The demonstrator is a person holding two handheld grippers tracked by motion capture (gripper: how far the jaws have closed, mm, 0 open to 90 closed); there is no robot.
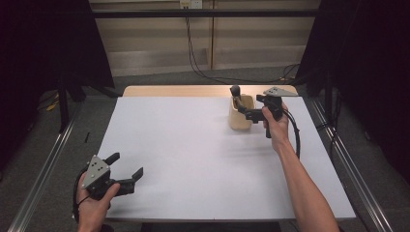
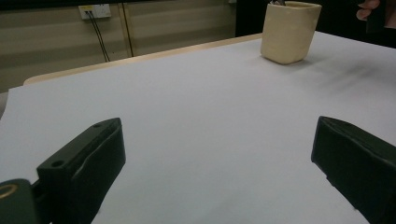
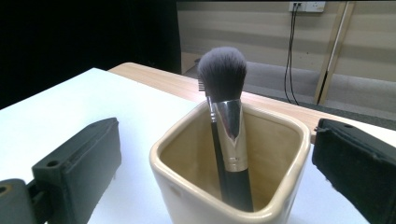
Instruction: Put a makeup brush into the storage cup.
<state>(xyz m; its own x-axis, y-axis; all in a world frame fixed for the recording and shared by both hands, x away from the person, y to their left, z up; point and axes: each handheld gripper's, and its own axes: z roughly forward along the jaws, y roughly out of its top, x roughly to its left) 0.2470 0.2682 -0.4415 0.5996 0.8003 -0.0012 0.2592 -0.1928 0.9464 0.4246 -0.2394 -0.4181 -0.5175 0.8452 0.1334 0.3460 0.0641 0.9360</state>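
Note:
A cream square cup stands on the white table top at the far right. A makeup brush with dark bristles stands upright inside it. My right gripper is open at the cup, coming in from its right side. Its own view shows the cup between the spread jaws with the brush inside and a thinner dark tool behind it. Near the front left corner my left gripper is open with nothing in it. From its view the cup is far off.
A strip of bare wood shows along the table's back edge. Cables trail over the floor behind it. Metal rails run along both sides, and dark curtains hang left and right.

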